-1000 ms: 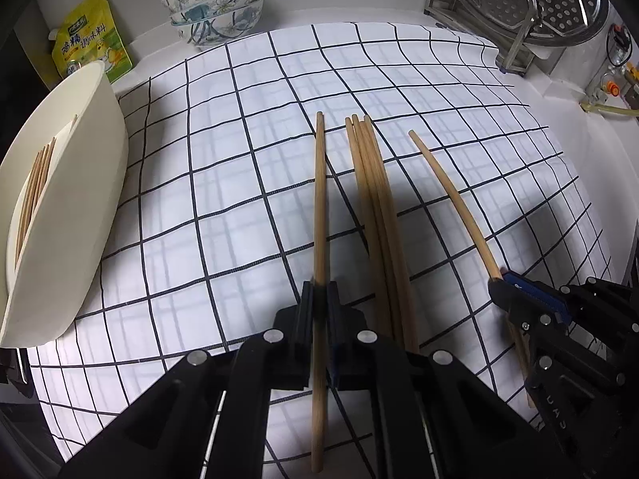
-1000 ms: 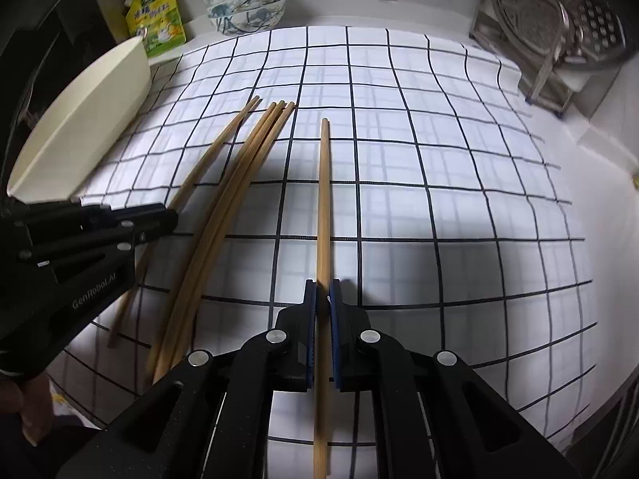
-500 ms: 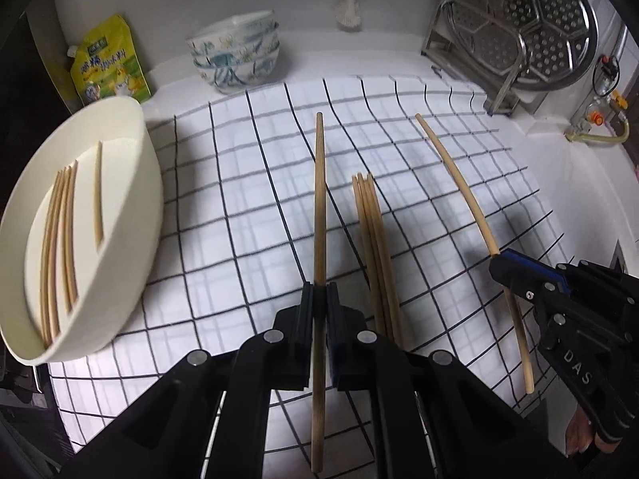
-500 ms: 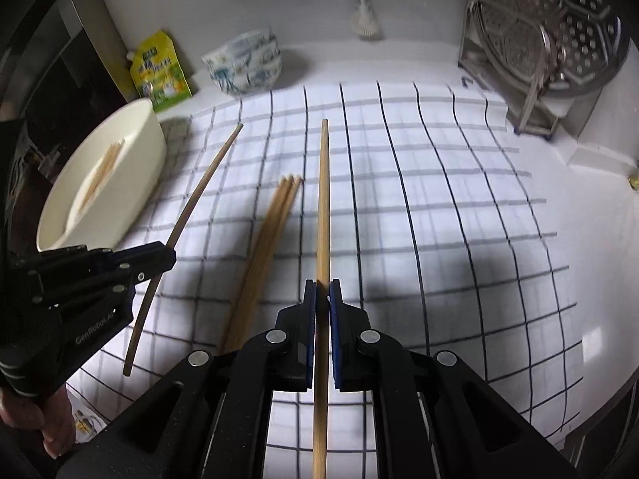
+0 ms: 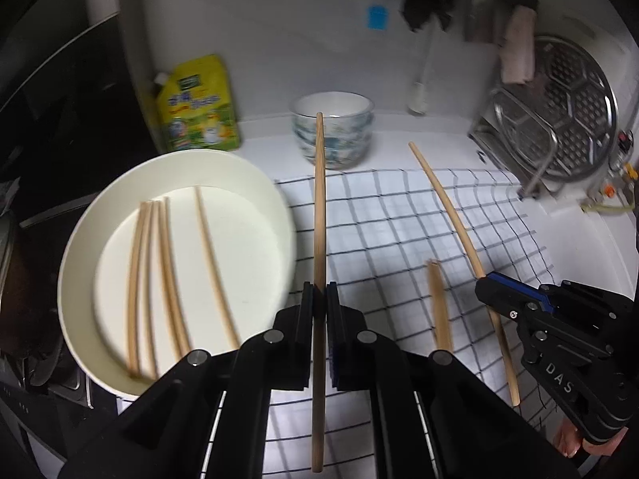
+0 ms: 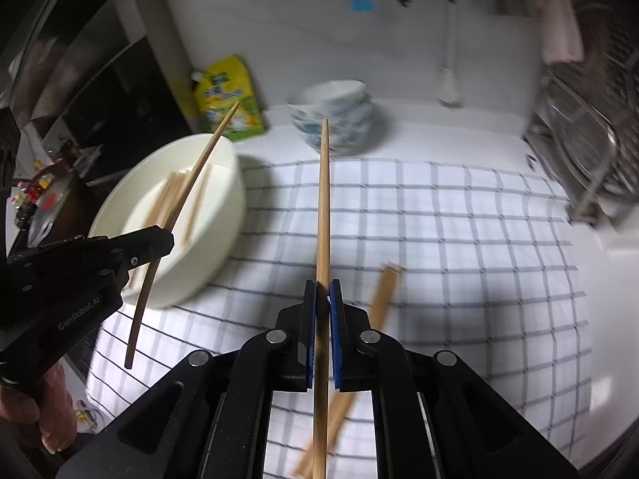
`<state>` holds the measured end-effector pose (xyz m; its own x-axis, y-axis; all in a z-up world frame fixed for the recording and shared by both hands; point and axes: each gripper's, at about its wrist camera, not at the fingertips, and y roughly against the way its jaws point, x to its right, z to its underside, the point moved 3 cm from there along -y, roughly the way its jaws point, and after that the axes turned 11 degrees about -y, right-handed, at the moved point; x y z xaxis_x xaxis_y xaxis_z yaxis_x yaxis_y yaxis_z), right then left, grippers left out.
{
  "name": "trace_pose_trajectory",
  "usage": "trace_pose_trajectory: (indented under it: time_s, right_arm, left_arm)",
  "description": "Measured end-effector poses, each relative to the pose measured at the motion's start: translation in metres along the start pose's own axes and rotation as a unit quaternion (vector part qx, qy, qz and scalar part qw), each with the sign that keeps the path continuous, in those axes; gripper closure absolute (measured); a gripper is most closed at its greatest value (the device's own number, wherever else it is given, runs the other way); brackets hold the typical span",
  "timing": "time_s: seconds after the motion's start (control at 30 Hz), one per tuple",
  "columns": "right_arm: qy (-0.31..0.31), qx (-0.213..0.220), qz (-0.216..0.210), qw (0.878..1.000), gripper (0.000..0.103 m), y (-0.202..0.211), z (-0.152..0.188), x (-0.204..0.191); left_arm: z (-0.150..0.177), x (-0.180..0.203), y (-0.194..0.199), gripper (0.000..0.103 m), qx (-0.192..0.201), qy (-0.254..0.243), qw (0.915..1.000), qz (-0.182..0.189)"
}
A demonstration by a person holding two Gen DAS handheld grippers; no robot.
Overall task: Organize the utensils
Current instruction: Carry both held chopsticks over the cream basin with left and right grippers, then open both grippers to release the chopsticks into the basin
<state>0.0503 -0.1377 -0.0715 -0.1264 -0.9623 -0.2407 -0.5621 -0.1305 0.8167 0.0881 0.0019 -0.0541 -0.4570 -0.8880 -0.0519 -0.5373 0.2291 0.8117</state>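
My left gripper (image 5: pixel 318 293) is shut on a wooden chopstick (image 5: pixel 319 207) and holds it in the air beside the rim of the white oval dish (image 5: pixel 279 199), which has several chopsticks (image 5: pixel 171 263) lying in it. My right gripper (image 6: pixel 322 291) is shut on another chopstick (image 6: pixel 322 207), also lifted above the cloth. Each gripper shows in the other's view: the right one (image 5: pixel 485 281) with its chopstick (image 5: pixel 447 203), the left one (image 6: pixel 167 239) with its chopstick (image 6: pixel 191 175) over the dish (image 6: pixel 223 207). A small bundle of chopsticks (image 5: pixel 437 303) still lies on the checked cloth (image 6: pixel 459 239).
Stacked patterned bowls (image 5: pixel 333 135) and a yellow-green pouch (image 5: pixel 197 107) stand at the back by the wall. A metal rack with steamer trays (image 5: pixel 559 111) is at the right. A dark appliance (image 6: pixel 80 92) is to the left of the dish.
Both grippers have lifted their chopsticks off the cloth and moved up and leftward toward the dish. The dish now fills more of the left view. The bundle stayed on the cloth.
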Motion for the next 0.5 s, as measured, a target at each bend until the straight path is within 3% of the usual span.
trace_pose_trajectory:
  time_s: [0.2, 0.5]
  right_arm:
    - [0.027, -0.008, -0.037, 0.999, 0.097, -0.022, -0.016, -0.049]
    - [0.068, -0.025, -0.072, 0.995, 0.097, -0.064, -0.036, -0.130]
  left_arm:
    - [0.012, -0.060, 0.009, 0.096, -0.003, 0.043, 0.9982, -0.041]
    - [0.024, -0.130, 0.002, 0.096, -0.012, 0.084, 0.9937, -0.072]
